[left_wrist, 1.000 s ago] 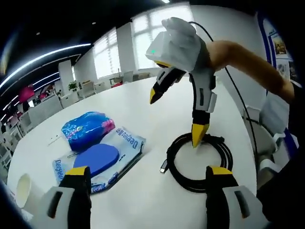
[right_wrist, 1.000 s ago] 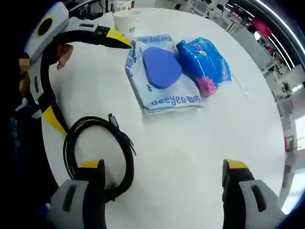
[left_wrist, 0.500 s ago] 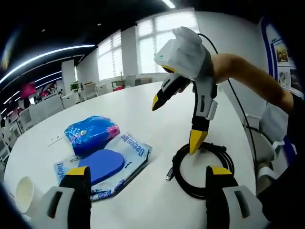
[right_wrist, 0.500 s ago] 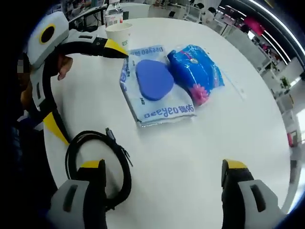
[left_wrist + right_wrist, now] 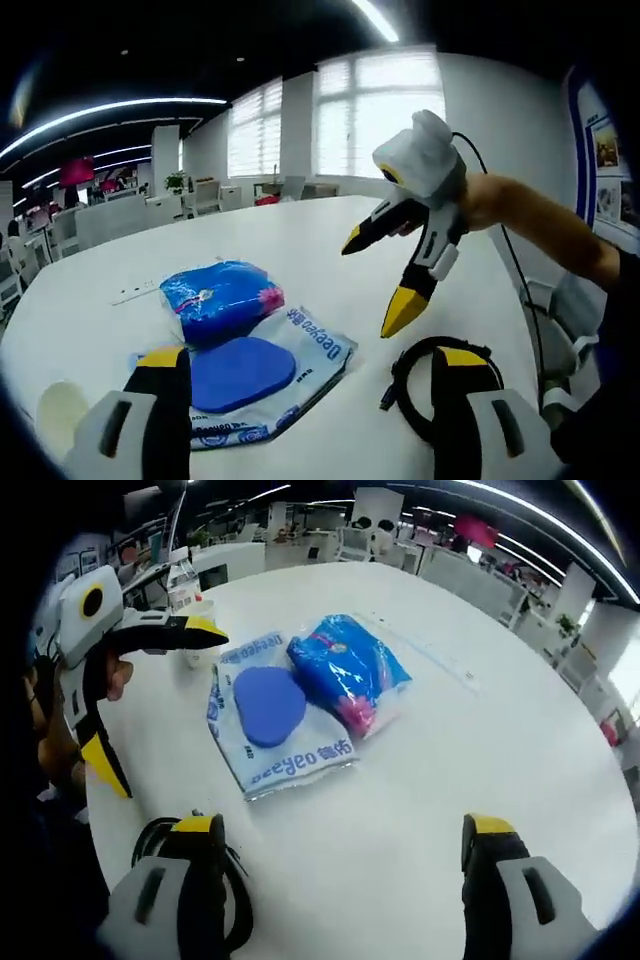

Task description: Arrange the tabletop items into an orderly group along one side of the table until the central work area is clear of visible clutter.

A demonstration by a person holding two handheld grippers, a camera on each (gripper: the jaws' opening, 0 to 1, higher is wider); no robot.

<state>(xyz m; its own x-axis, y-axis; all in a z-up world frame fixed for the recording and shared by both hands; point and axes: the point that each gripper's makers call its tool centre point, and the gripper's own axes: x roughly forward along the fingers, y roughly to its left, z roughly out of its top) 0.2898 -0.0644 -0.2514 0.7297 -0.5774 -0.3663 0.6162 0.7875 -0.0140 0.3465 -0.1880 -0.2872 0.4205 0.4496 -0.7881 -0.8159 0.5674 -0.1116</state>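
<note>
Both my tools are wide and hold nothing: left tool (image 5: 300,400) above the wipes pack (image 5: 290,375), right tool (image 5: 340,865) with the black cable (image 5: 235,905) at 7 o'clock.

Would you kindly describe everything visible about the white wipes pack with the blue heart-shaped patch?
The wipes pack is a flat, soft pouch of glossy white plastic film with blue lettering along its edge and a matte blue heart-shaped patch on its top face. It lies flat on the white table. The blue bag lies against one long side and overlaps its edge. Neither gripper touches it.
</note>
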